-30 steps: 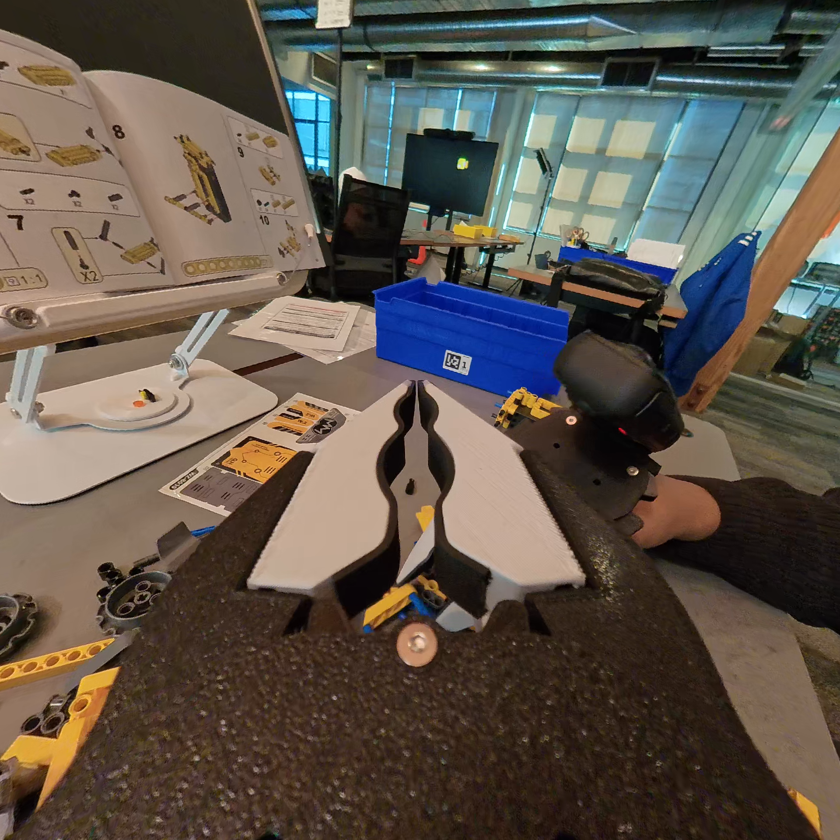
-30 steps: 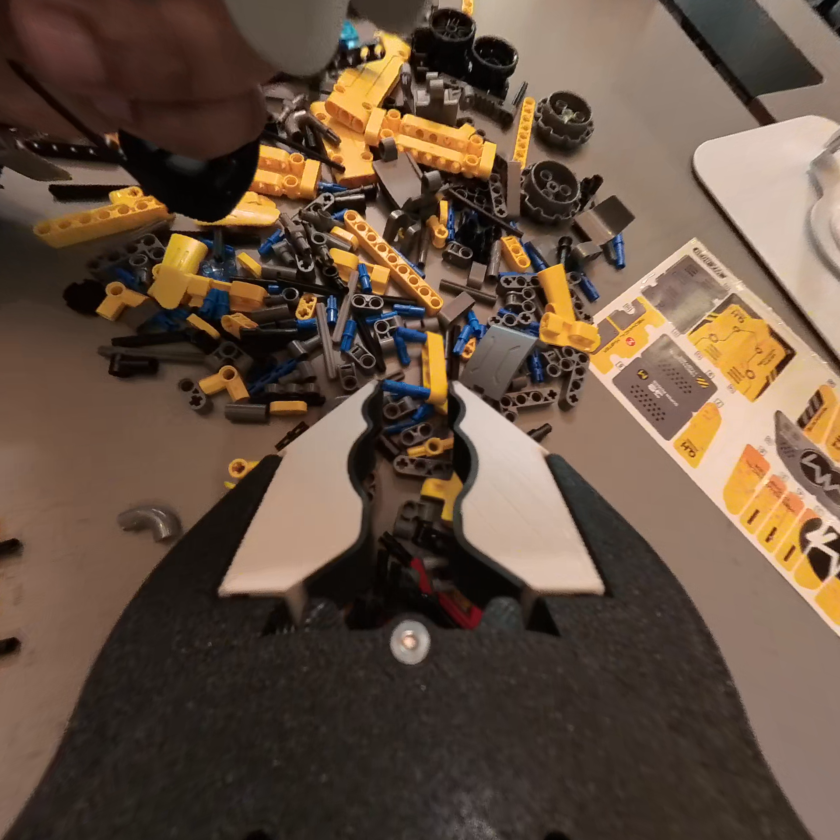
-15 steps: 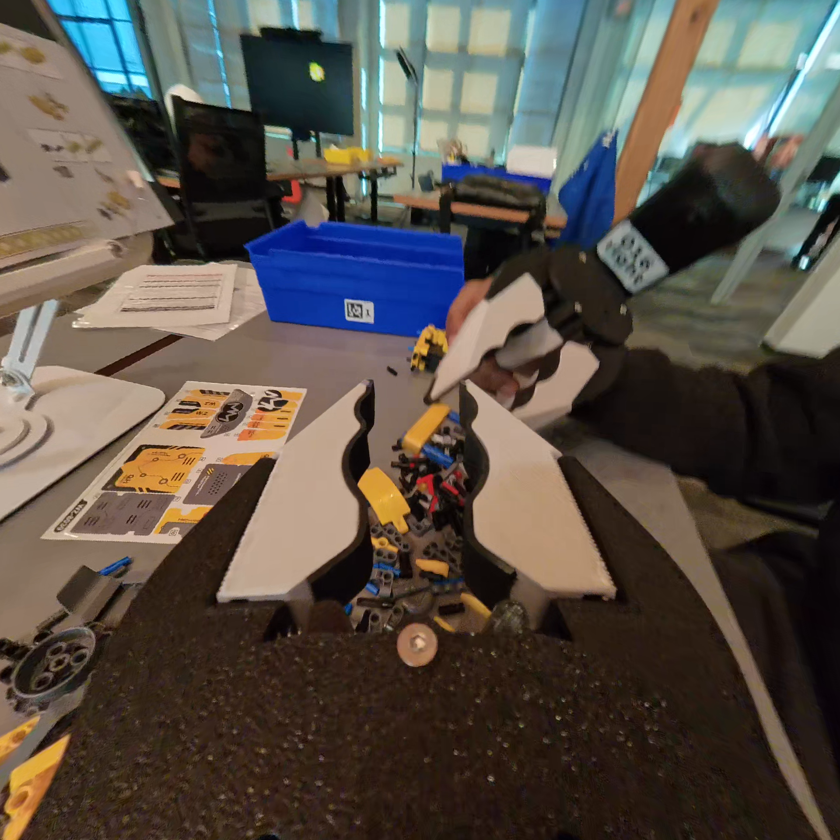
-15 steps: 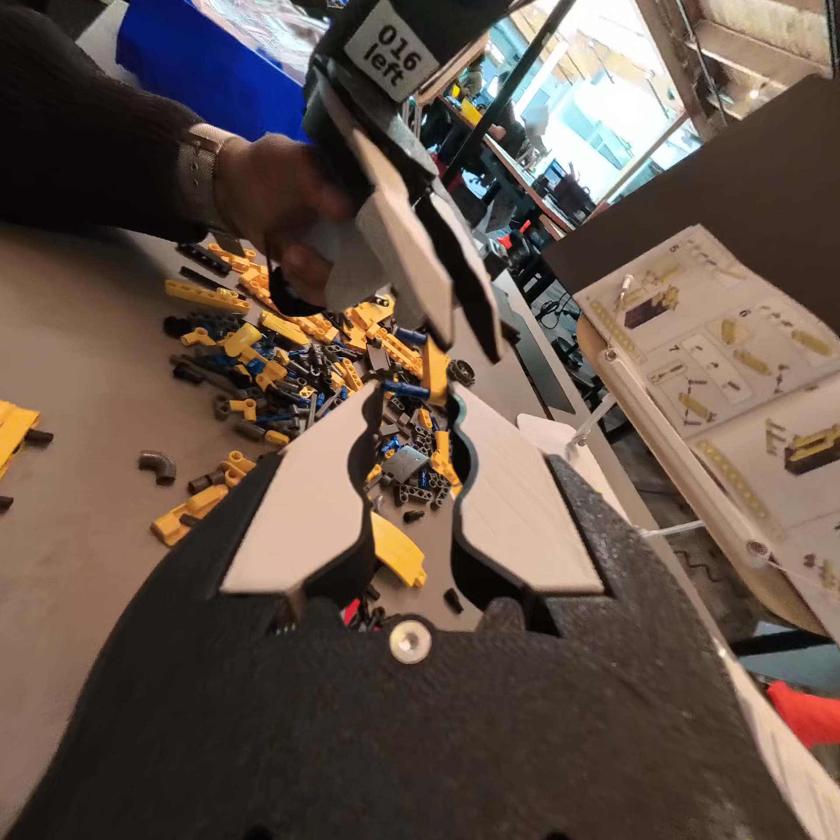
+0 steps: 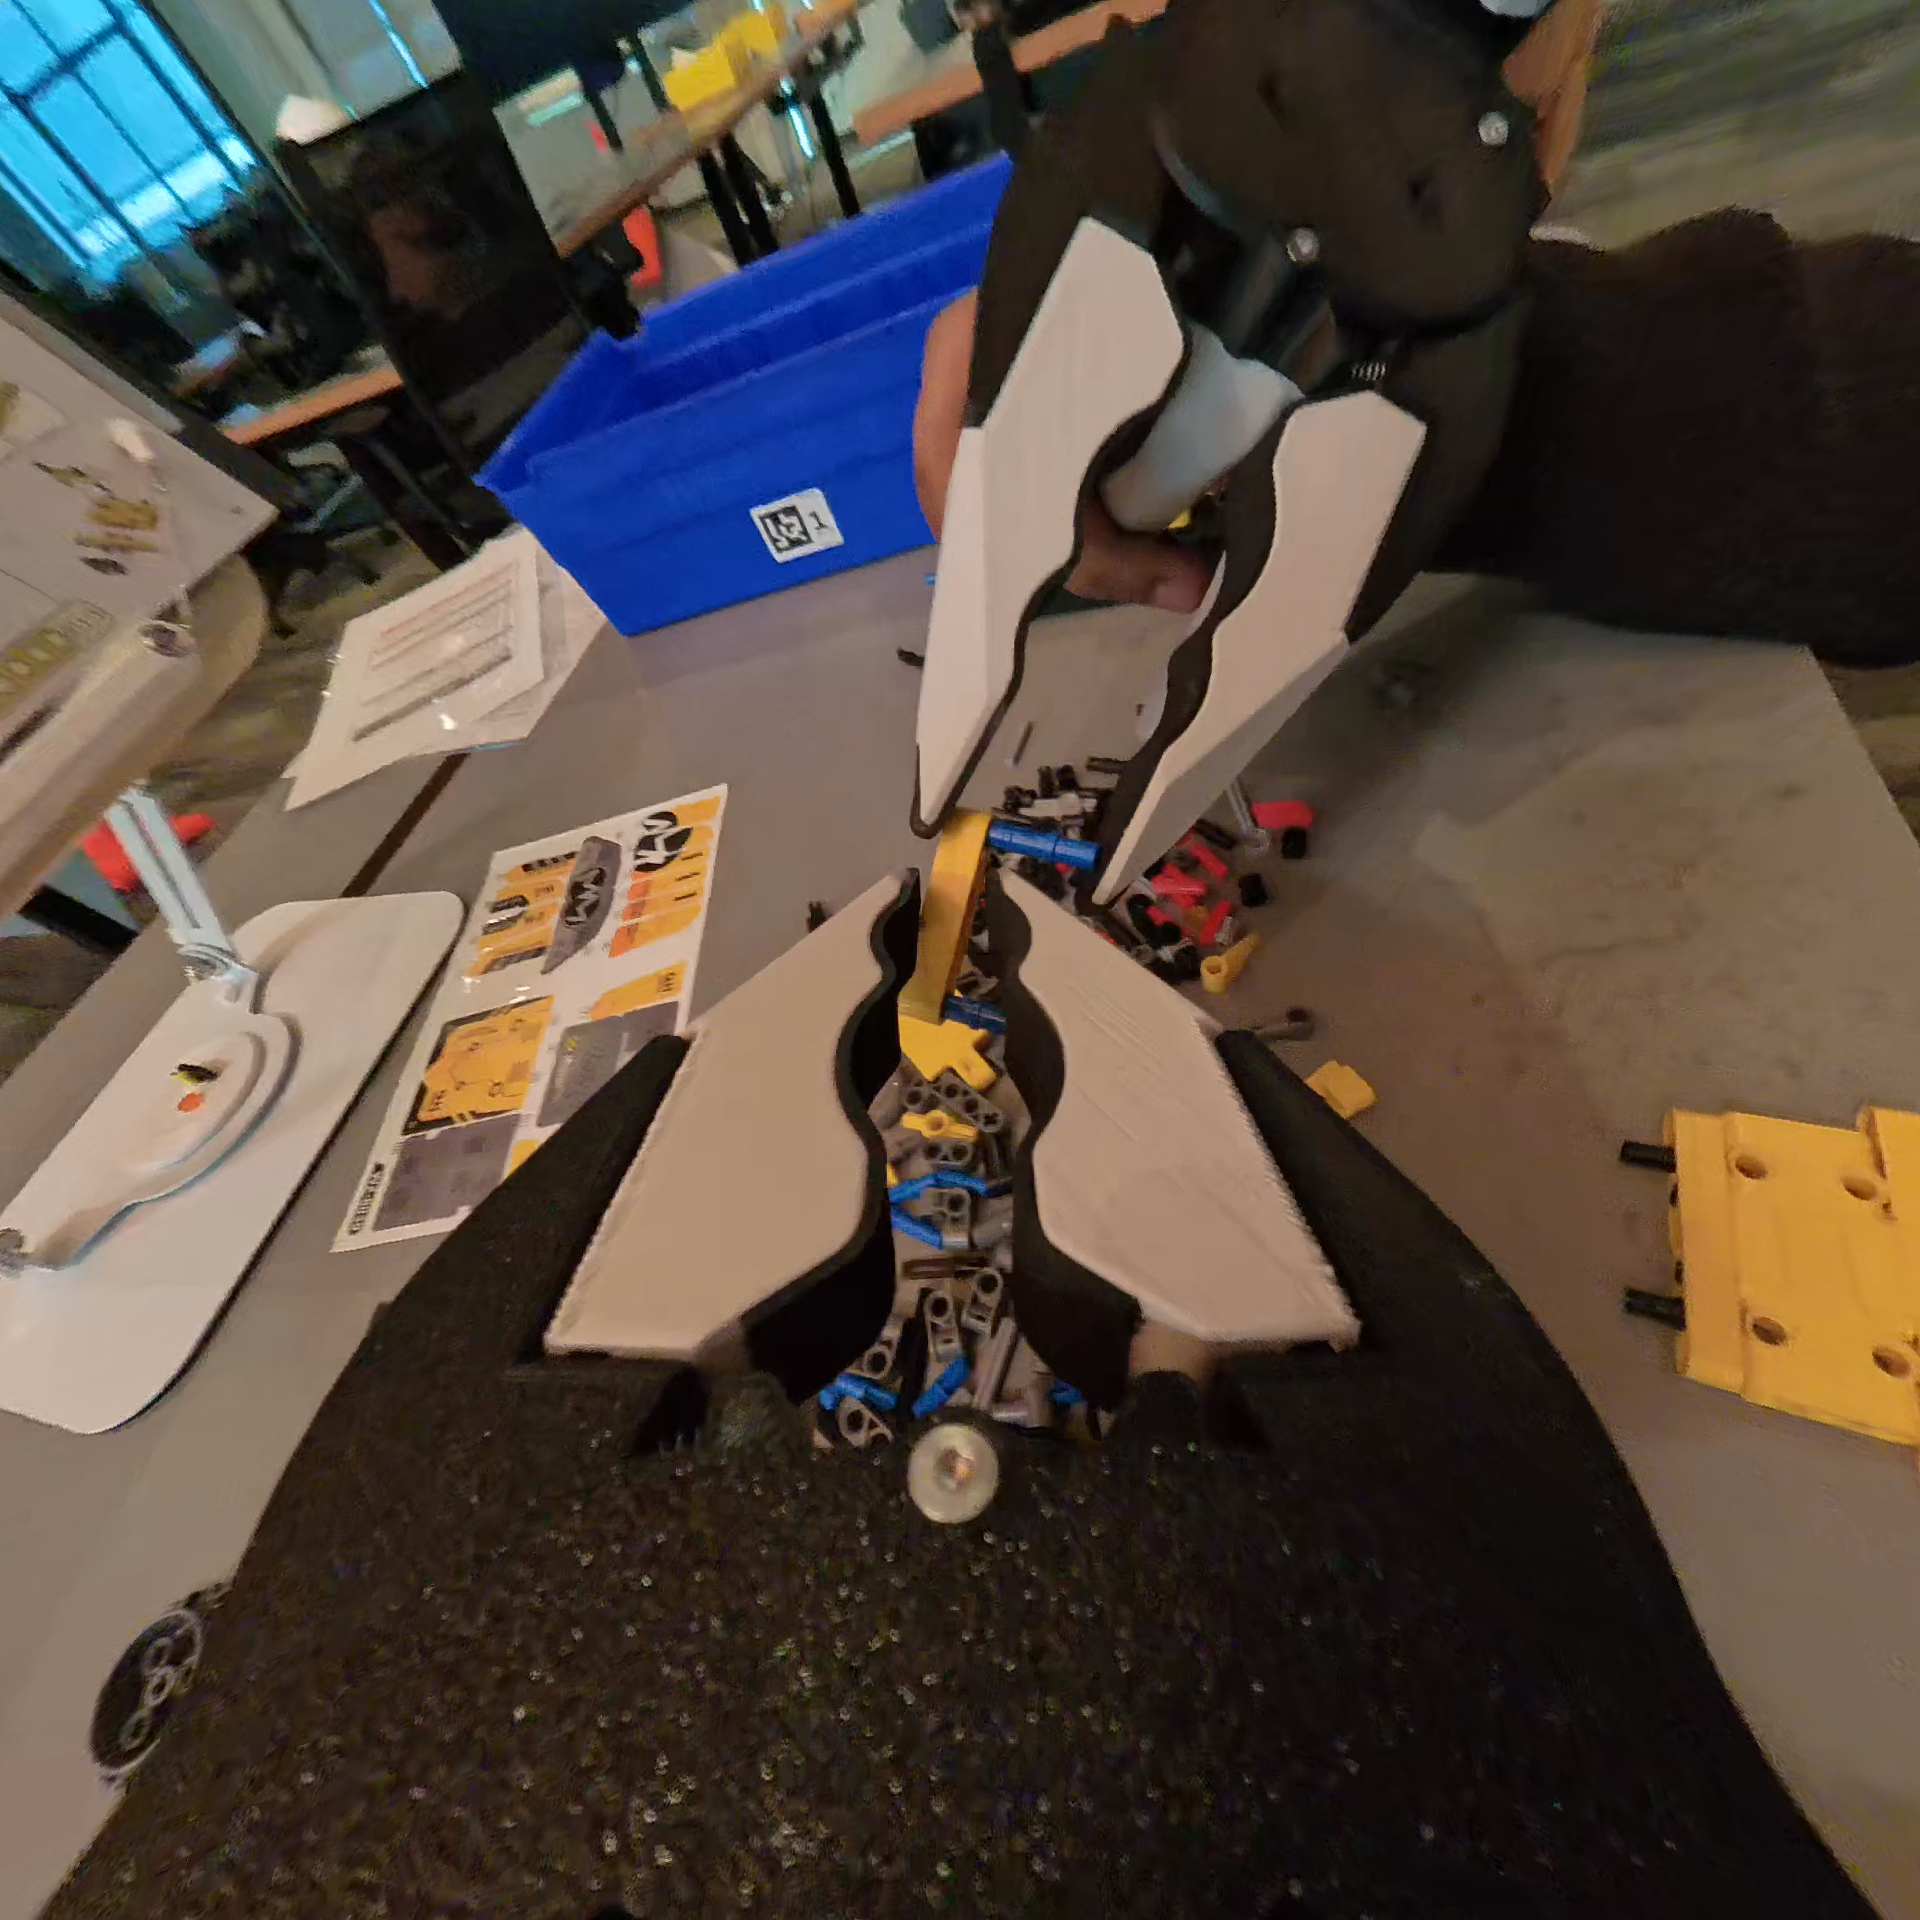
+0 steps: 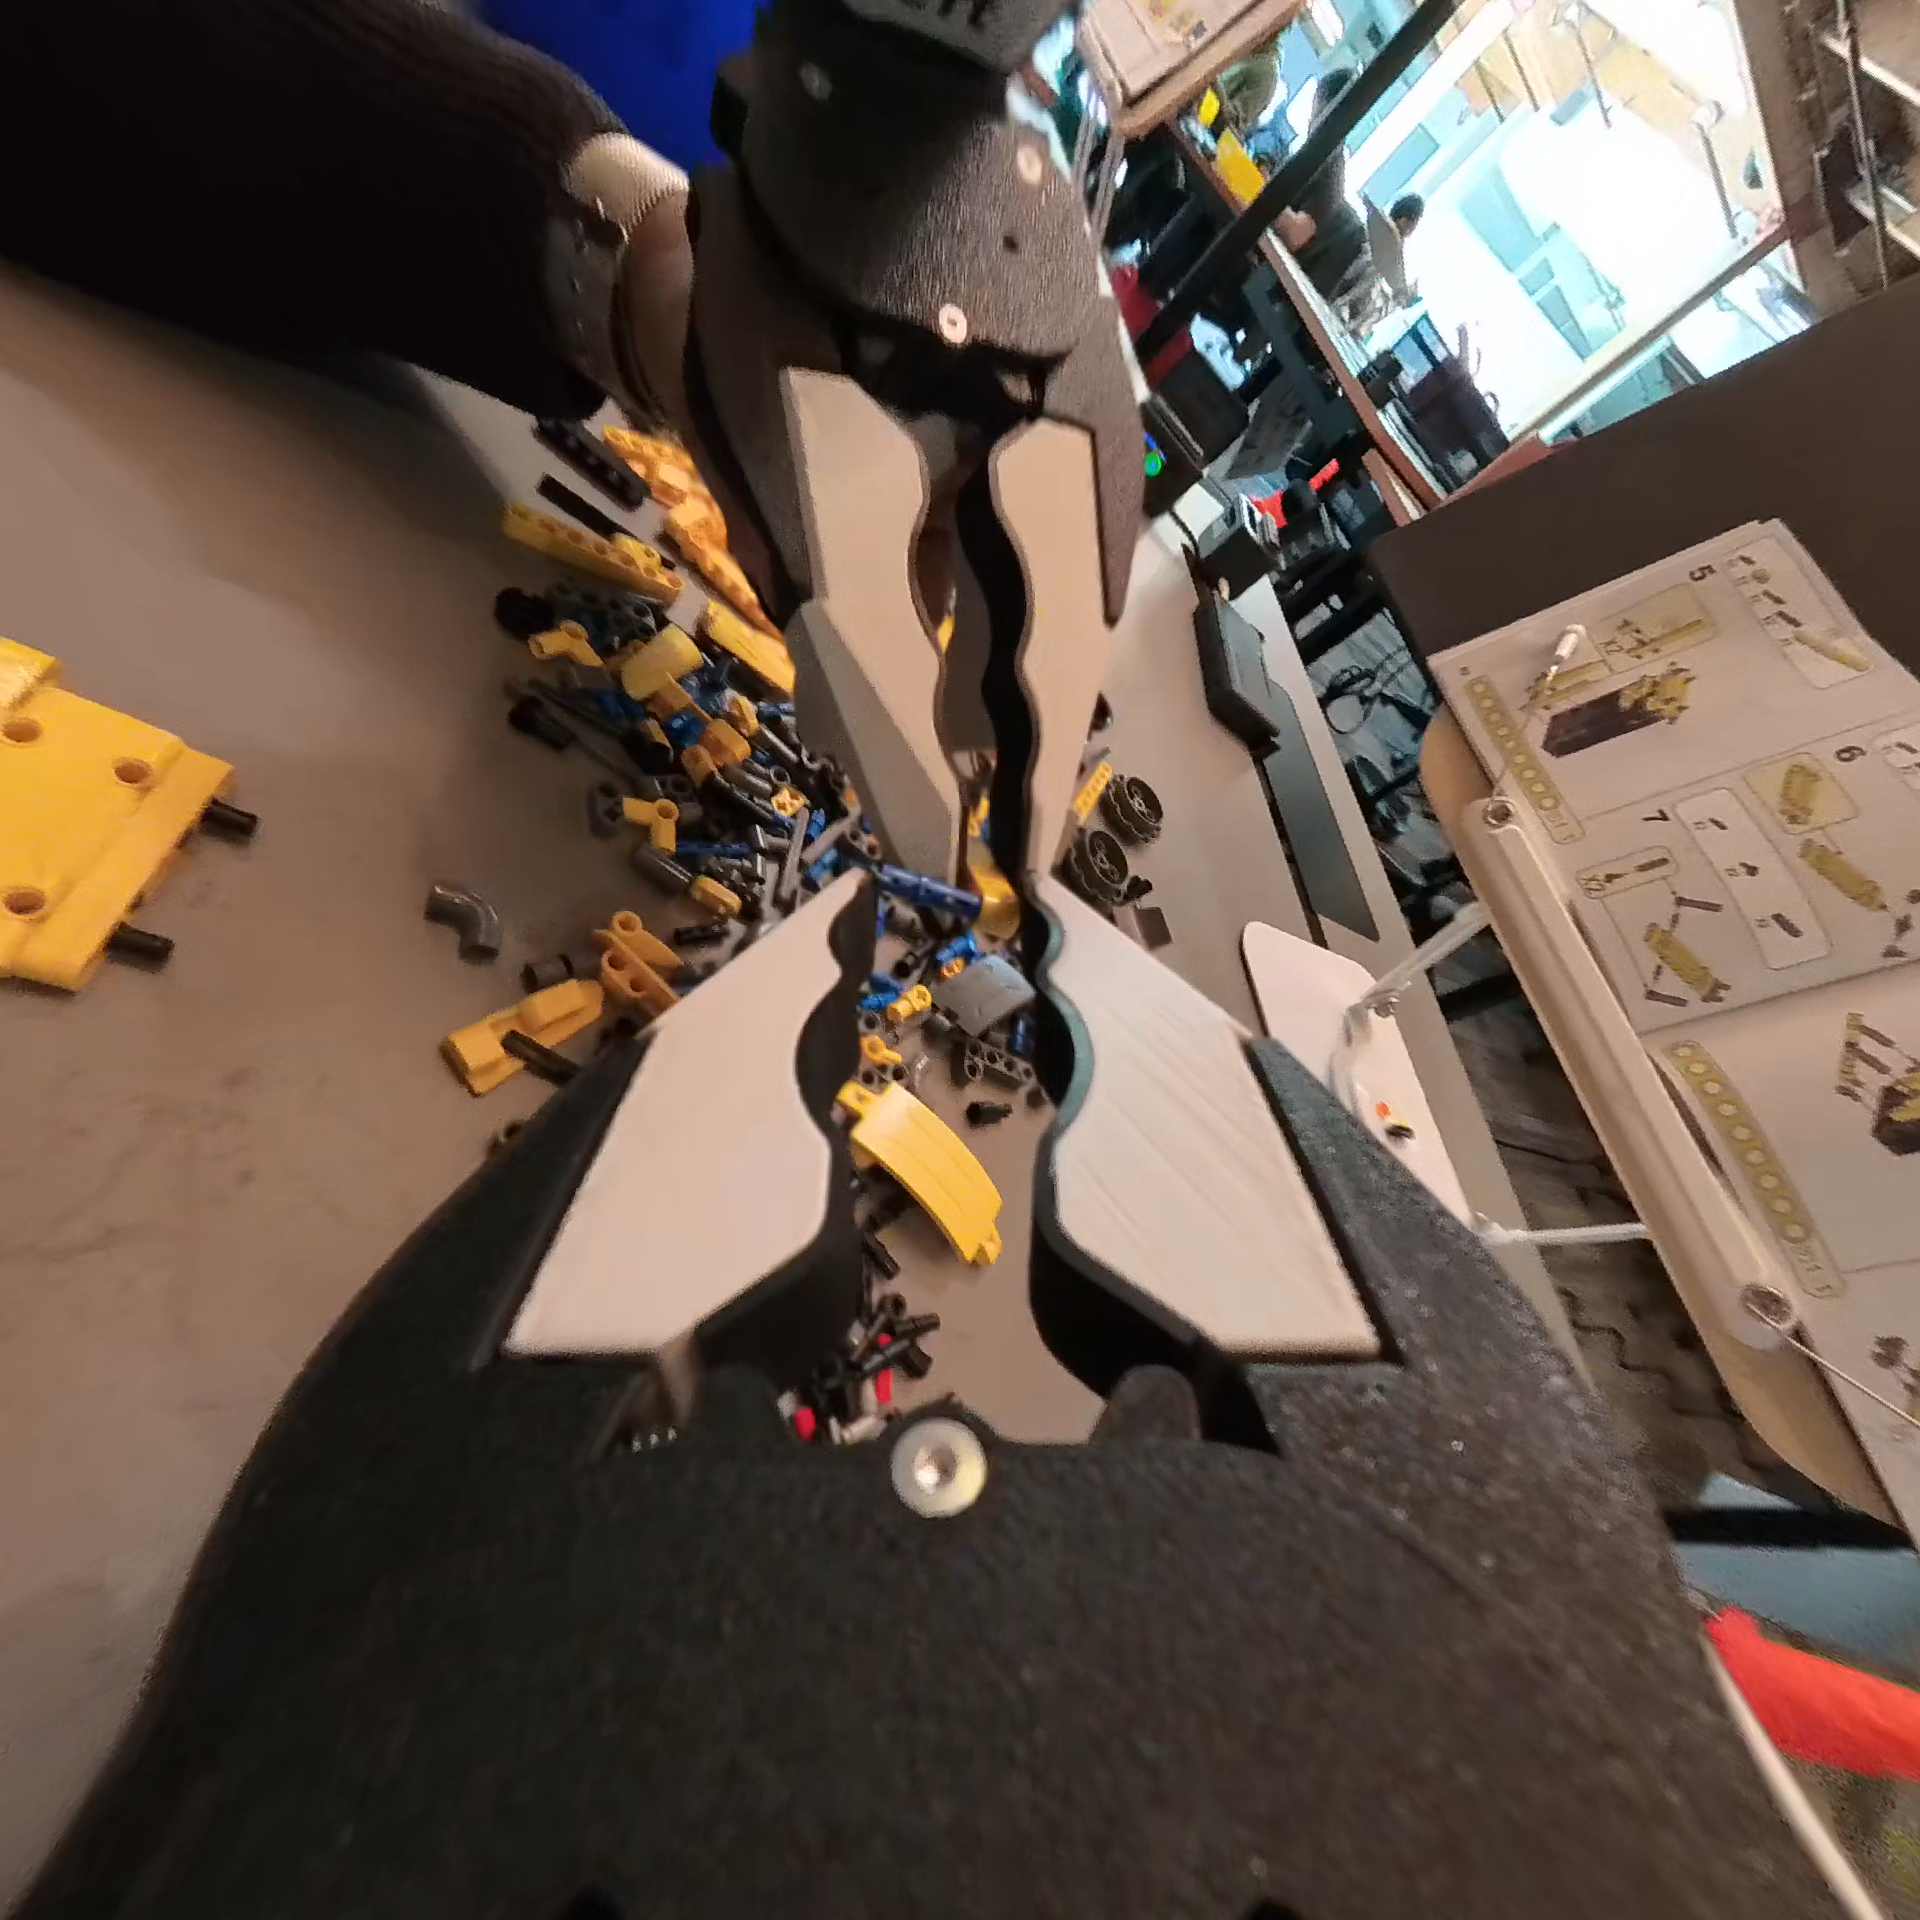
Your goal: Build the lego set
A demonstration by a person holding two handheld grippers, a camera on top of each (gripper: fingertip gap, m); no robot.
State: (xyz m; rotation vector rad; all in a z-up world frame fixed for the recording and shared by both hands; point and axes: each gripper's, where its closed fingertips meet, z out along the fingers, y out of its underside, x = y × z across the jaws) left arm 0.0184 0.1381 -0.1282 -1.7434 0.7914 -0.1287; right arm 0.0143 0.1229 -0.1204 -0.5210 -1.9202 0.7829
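Observation:
My left gripper (image 5: 958,888) is shut on a yellow beam (image 5: 948,935) and holds it upright above a pile of small yellow, blue, grey and black building parts (image 5: 945,1195). A blue pin (image 5: 1042,847) sticks out sideways from the beam's top. My right gripper (image 5: 1018,857) comes in from above, open, with its fingertips on either side of the blue pin. In the right wrist view the right gripper (image 6: 951,894) is open around the blue pin (image 6: 928,889), tip to tip with the left gripper (image 6: 992,857).
A flat yellow panel (image 5: 1797,1278) with black pins lies to the right. A sticker sheet (image 5: 561,997), a white stand base (image 5: 177,1122) and papers (image 5: 447,655) lie to the left. A blue bin (image 5: 748,447) stands behind. An instruction booklet (image 6: 1662,831) rests on the stand. My left and right fingertips are right by each other. The flat yellow panel (image 5: 1797,1278) is about equally far from each gripper, around 15 cm. It is also in sight in the right wrist view (image 6: 53,804).
The left gripper has closed from open onto the yellow beam. The two grippers have moved together, and the right gripper's open tips now straddle the blue pin.

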